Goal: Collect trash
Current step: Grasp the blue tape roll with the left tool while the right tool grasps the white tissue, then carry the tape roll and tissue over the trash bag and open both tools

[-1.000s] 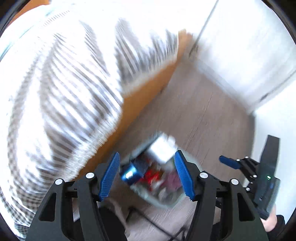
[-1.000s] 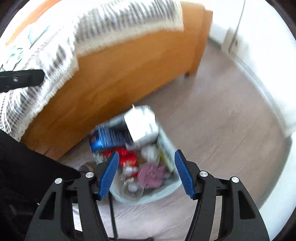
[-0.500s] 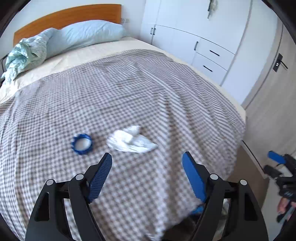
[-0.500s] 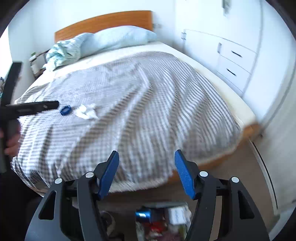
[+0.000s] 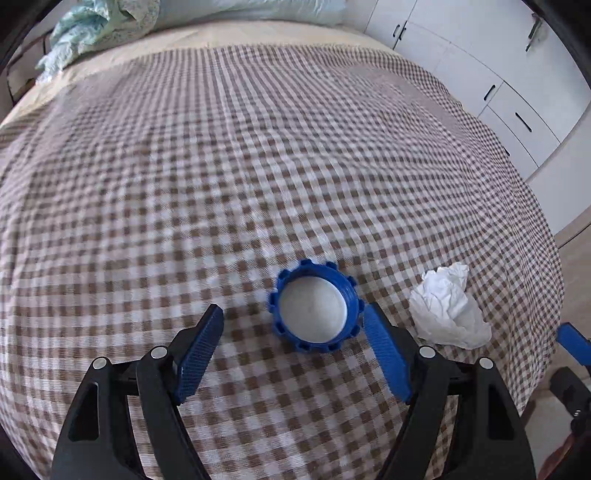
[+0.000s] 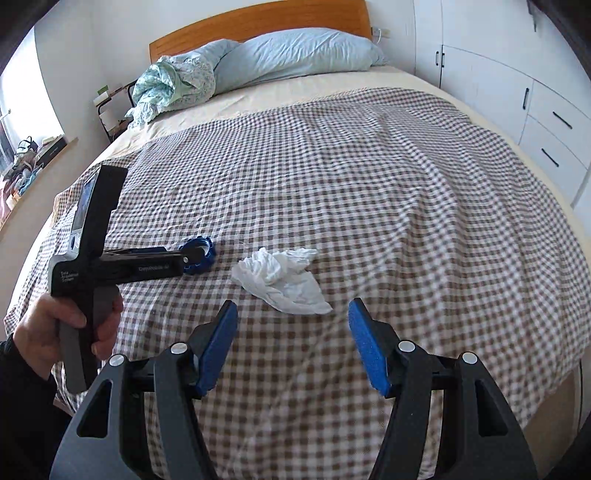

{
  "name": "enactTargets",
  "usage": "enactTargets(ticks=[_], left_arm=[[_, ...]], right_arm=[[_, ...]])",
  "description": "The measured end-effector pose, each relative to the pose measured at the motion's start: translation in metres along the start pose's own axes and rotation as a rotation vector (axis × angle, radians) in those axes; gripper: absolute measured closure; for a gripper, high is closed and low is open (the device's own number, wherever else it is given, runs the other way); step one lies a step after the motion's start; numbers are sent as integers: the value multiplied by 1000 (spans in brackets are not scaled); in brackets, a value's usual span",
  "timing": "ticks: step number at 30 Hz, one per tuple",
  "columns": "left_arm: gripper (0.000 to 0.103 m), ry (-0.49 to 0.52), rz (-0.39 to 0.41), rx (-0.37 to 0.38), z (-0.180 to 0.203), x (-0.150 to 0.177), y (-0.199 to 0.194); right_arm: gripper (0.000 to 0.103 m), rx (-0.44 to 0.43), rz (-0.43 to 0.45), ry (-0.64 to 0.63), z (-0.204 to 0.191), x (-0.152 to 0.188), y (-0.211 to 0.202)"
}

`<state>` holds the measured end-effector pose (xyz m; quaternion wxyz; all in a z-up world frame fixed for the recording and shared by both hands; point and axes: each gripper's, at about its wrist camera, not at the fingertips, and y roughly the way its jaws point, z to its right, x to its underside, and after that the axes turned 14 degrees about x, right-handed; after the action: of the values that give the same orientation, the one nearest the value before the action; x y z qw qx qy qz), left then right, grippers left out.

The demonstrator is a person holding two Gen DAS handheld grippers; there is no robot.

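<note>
Left claw (image 5: 293, 339) spread wide, low over the checked blanket (image 5: 258, 166). Cap (image 5: 316, 308), blue, open side up, sits between the pads, hard against the right one; actual contact unclear. Well clear of the left pad. Right of the claw, just beside it: tissue (image 5: 448, 310), crumpled, near the bed's edge.

Right claw (image 6: 291, 343) also spread wide, holding nothing. Tissue lies just beyond its tips, slightly left of centre. Farther left, cap partly hidden behind the left claw's tips. Far end: pillow (image 6: 295, 53), headboard (image 6: 258, 22), bunched cloth (image 6: 173, 86). Wardrobe (image 6: 517, 74) cut off at right.
</note>
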<state>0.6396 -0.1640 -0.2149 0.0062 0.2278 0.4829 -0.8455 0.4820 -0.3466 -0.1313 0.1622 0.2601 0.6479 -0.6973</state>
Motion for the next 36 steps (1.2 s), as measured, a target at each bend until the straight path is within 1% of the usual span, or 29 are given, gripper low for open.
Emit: enactTargets(ticks=[1, 2, 3, 4, 6, 8, 9, 11, 13, 14, 17, 21, 25, 33, 36], left_arm=[[28, 5, 5, 1, 1, 0, 3], [32, 19, 13, -17, 1, 1, 4], [45, 33, 10, -42, 2, 2, 5], [51, 41, 8, -66, 0, 1, 9], [50, 63, -1, -43, 1, 2, 6], [50, 91, 9, -42, 3, 3, -2], [50, 101, 19, -38, 1, 3, -8], [50, 99, 34, -33, -3, 1, -17], [50, 85, 43, -38, -7, 0, -22], [50, 77, 46, -39, -9, 0, -23], [50, 55, 47, -52, -13, 1, -25], [50, 77, 49, -75, -10, 3, -24], [50, 88, 64, -85, -6, 9, -34], [50, 110, 83, -89, 9, 10, -41], [50, 149, 104, -130, 22, 12, -44]], right_arm=[[43, -8, -17, -5, -6, -6, 12], [43, -3, -30, -10, -11, -11, 23], [43, 12, -43, -13, -15, -16, 36], [43, 23, -64, -10, -17, -20, 48], [43, 24, -112, 11, -19, -24, 71], [44, 0, -157, 15, -20, -23, 88], [57, 0, -172, 1, -22, -22, 93], [70, 26, -145, -24, -25, -18, 90], [90, 47, -140, -46, -27, -18, 87], [92, 32, -146, -43, -26, -18, 86], [93, 38, -143, -60, -28, -16, 82], [94, 46, -127, -69, -32, -17, 77], [94, 51, -93, -76, -35, -22, 63], [94, 70, -37, -37, -3, -24, 31], [94, 82, -10, -3, 16, -23, 21]])
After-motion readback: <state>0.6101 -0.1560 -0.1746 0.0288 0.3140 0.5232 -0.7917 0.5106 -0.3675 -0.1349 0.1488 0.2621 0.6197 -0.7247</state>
